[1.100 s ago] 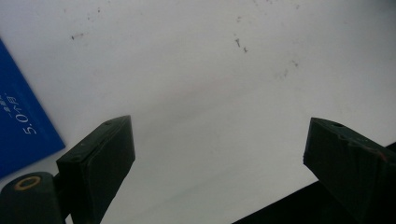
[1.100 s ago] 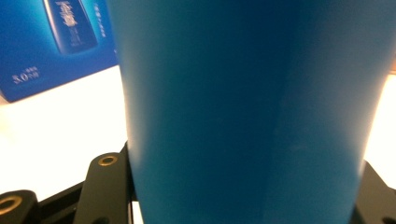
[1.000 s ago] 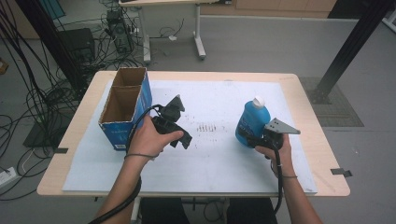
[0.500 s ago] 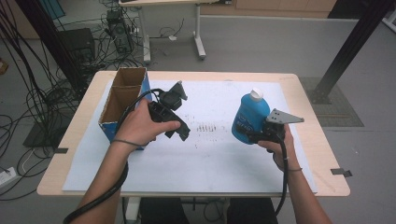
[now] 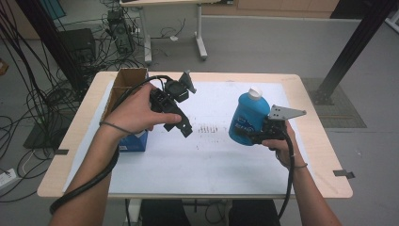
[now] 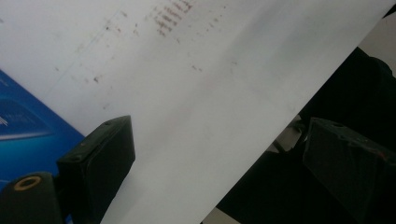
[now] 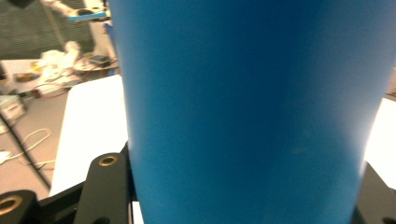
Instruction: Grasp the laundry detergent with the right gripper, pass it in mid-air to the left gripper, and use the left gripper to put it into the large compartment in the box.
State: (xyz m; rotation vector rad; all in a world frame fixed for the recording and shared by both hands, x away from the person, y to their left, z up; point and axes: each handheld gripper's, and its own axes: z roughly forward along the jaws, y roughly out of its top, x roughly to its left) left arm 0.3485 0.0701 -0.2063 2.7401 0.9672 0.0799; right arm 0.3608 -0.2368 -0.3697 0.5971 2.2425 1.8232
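Observation:
A blue bottle [image 5: 248, 115] with a white cap is held upright just above the white sheet [image 5: 207, 160], right of centre. My right gripper [image 5: 251, 136] is shut on its lower body; in the right gripper view the bottle [image 7: 243, 107] sits between the two black jaws of that gripper [image 7: 243, 186]. My left gripper [image 5: 181, 123] is raised above the sheet left of centre, beside the box, and points down. Its jaws stand open with nothing between them, and the left gripper [image 6: 224, 172] looks down on the bare sheet [image 6: 187, 70].
An open cardboard box [image 5: 123, 81] with blue printed sides stands at the table's left, partly behind the left hand; its blue side [image 6: 23, 121] is close to the left jaw. The floor beyond the table has cables, a desk frame and a black post.
Both hands have risen. The left gripper lifted away from the sheet and moved a little toward the far side. The right gripper raised the bottle slightly.

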